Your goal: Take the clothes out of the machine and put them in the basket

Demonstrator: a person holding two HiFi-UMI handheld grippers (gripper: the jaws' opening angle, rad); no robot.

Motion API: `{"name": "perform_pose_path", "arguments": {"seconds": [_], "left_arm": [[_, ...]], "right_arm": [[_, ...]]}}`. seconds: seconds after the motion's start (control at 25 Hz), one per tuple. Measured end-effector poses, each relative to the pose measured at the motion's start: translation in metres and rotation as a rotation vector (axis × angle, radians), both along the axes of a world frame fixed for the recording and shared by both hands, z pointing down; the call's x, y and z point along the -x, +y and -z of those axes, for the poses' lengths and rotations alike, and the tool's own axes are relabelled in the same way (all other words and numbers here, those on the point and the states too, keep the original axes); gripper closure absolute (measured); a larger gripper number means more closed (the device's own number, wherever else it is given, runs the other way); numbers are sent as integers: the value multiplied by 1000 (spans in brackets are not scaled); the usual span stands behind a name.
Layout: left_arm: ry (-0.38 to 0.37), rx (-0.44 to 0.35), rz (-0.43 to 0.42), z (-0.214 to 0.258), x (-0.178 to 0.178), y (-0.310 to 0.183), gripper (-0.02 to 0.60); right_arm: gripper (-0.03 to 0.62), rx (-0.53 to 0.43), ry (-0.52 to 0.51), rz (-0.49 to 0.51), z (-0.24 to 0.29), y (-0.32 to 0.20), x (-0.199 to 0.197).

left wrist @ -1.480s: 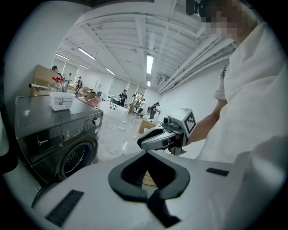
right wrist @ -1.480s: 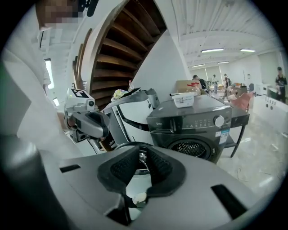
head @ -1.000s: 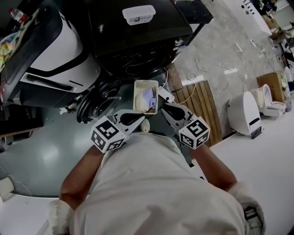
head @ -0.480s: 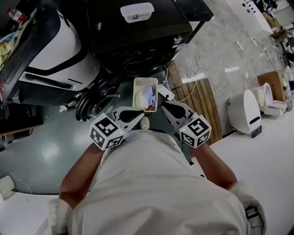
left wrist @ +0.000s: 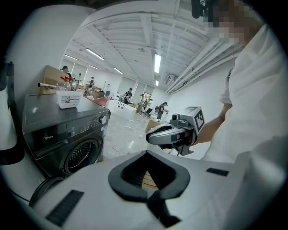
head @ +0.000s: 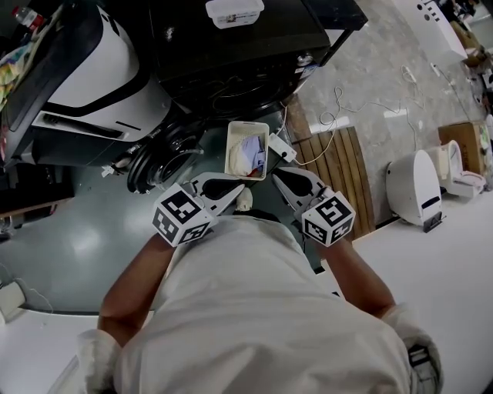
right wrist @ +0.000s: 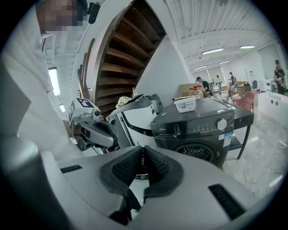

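The dark front-loading washing machine stands at the top of the head view, its round door swung open to the left. In front of it on the floor sits the white basket with pale clothes inside. My left gripper and right gripper hover side by side just short of the basket, both shut with nothing between the pads. The left gripper view shows its closed tips, the drum opening and the right gripper. In the right gripper view, closed tips point at the machine.
A white plastic tub rests on top of the machine. A white and black appliance stands to its left. A wooden slat mat, loose cables and a white device lie on the right. A pale lump sits below the basket.
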State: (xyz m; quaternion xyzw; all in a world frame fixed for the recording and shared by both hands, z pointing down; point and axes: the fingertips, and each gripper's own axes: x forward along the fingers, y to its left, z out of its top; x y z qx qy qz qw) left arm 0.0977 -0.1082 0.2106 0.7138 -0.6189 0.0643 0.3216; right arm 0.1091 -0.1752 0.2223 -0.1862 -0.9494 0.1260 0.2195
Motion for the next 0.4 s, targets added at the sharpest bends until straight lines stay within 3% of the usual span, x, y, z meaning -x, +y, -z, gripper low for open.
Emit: {"name": "perform_pose_path", "arguments": {"seconds": [0.4], "left_arm": [[9, -5, -8, -1, 0, 16, 583]], "right_arm": [[569, 5, 5, 0, 1, 22, 2]]}}
